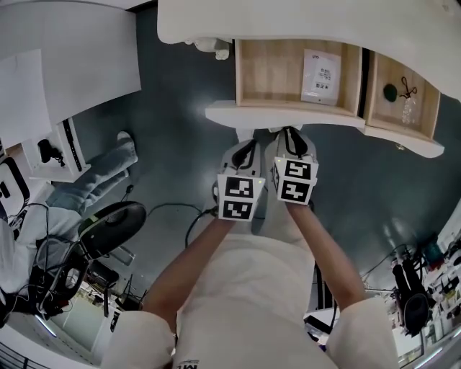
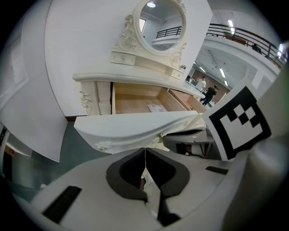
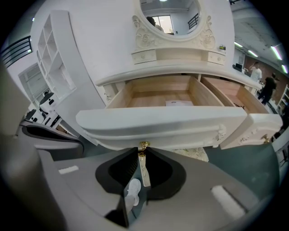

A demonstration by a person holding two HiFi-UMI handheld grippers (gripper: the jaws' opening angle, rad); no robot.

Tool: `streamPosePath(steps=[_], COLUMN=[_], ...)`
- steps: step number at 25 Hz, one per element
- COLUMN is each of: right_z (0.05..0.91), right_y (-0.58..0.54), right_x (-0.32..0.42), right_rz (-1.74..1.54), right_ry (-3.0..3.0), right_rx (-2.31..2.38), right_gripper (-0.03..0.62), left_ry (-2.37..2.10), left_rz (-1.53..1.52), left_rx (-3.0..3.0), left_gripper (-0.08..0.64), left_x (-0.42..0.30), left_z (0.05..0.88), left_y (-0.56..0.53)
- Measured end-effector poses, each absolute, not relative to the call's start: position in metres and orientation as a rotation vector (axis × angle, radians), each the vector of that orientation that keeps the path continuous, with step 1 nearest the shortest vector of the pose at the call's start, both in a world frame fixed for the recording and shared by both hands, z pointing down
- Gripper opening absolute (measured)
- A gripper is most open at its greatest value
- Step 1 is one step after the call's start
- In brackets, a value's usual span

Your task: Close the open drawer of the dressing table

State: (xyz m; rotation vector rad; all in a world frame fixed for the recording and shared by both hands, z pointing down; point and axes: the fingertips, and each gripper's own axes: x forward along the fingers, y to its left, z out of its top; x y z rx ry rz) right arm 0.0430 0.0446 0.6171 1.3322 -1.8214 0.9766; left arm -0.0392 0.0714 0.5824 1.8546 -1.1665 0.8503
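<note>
1. The wide drawer (image 1: 263,72) of the dressing table (image 1: 288,21) stood pulled out toward the person. It was one of two open drawers, with the second drawer (image 1: 426,108) open just to its right.
2. One white packet (image 1: 320,75) lay on the wide drawer's wooden floor, and one small dark object (image 1: 390,91) lay in the second drawer.
3. A single gold knob (image 3: 143,145) sat at the middle of the lower edge of the wide drawer's white front panel (image 3: 158,122).
4. Two grippers were held side by side under that panel. The right gripper (image 3: 143,152) met the panel from below, its jaws drawn narrow and pinching the gold knob at their tips.
5. The left gripper (image 2: 145,155) hung just beside it, its jaws pressed together with nothing between them. Whether it touched the panel could not be told.
6. Above the tabletop rose one oval mirror (image 2: 161,25), with two small drawers (image 3: 144,55) at its foot.
</note>
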Motion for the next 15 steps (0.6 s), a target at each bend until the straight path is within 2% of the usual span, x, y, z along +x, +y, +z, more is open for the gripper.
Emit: streamPosePath(steps=[15], right_z=[0.615], right_y=[0.011], right_x=[0.037], right_rz=[0.939], right_ry=[-1.863], right_rx=[1.267], right_gripper=[0.044], left_ry=[-1.207], left_rz=[0.827], left_rx=[1.848], left_gripper=[0.009], left_x=[-0.041], left_z=[0.582], left_y=[0.045])
